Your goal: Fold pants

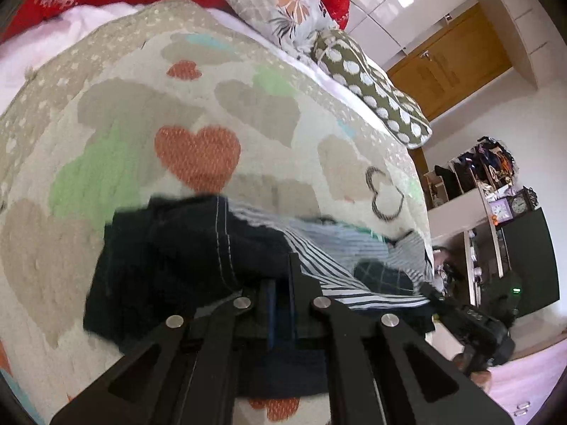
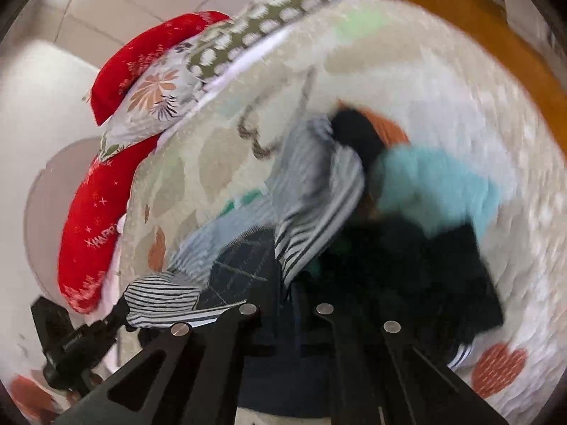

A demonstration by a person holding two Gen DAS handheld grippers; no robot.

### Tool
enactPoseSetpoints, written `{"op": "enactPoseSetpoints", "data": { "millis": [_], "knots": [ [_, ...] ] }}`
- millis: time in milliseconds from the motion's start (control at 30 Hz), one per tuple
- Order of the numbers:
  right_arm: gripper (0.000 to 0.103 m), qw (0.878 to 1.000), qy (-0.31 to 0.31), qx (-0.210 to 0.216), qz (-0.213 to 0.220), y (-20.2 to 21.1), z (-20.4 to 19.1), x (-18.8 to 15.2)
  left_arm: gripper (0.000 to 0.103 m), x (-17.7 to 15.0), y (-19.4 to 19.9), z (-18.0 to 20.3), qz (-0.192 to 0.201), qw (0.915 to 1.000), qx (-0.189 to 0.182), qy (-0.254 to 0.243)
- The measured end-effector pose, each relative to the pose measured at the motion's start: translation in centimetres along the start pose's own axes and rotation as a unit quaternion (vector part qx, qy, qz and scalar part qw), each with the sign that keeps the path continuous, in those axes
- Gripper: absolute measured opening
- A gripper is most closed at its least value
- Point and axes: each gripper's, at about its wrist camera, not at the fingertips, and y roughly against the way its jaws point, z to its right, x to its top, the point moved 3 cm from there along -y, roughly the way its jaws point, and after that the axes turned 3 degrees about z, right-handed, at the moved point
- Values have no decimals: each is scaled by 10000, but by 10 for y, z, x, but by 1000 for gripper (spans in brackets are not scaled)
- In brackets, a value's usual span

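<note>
Dark navy pants [image 1: 166, 265] with white stitching lie bunched on a heart-patterned bedspread [image 1: 198, 106]. My left gripper [image 1: 281, 283] is shut on the pants' dark fabric, which hangs around its fingers. In the right wrist view, which is blurred by motion, my right gripper [image 2: 287, 301] is shut on dark pants fabric [image 2: 418, 276]. The other gripper shows at the edge of each view, at the right in the left wrist view [image 1: 471, 322] and at the lower left in the right wrist view [image 2: 71, 347].
A pile of striped and checked clothes [image 1: 354, 269] lies beside the pants, with a turquoise garment [image 2: 432, 184]. Red, floral and dotted pillows [image 1: 372, 81] line the bed's far side. Shelves and a black cabinet [image 1: 524, 258] stand past the bed edge.
</note>
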Motion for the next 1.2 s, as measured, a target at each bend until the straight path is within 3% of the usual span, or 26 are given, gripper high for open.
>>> {"op": "enactPoseSetpoints", "data": {
  "millis": [267,333,367,400,467,533,700,767,967,1100,1200],
  "knots": [
    [6,9937,817,-517,575,-22,-72,77,8,97,-37,7,536,9968,576,-130],
    [17,9885,1095,-684,784,-39,-87,99,8,107,-43,0,529,9957,759,-88],
    [41,9842,1291,-949,755,-49,-91,106,10,108,-44,-5,431,9971,635,16],
    [57,9787,1479,-1214,749,-55,-95,111,17,107,-42,-9,372,9982,453,102],
    [60,9746,1601,-1270,918,-53,-96,113,38,100,-33,-14,345,9993,105,113],
    [65,9770,1488,-1180,968,-42,-85,106,54,92,-23,-15,443,9989,158,-66],
    [65,9850,1058,-1108,796,-7,-32,74,59,68,8,-24,376,9991,40,-208],
    [65,9882,796,-1033,801,18,-3,55,69,51,22,-34,390,9987,204,-274],
    [68,9918,166,-976,812,65,71,-4,70,-10,28,-72,113,9958,821,-393],
    [68,9925,-85,-954,761,66,95,-39,70,-37,11,-88,-102,9943,1028,-262],
    [68,9920,-117,-971,795,58,97,-49,71,-40,4,-81,29,9926,1158,-370]
  ]
}}
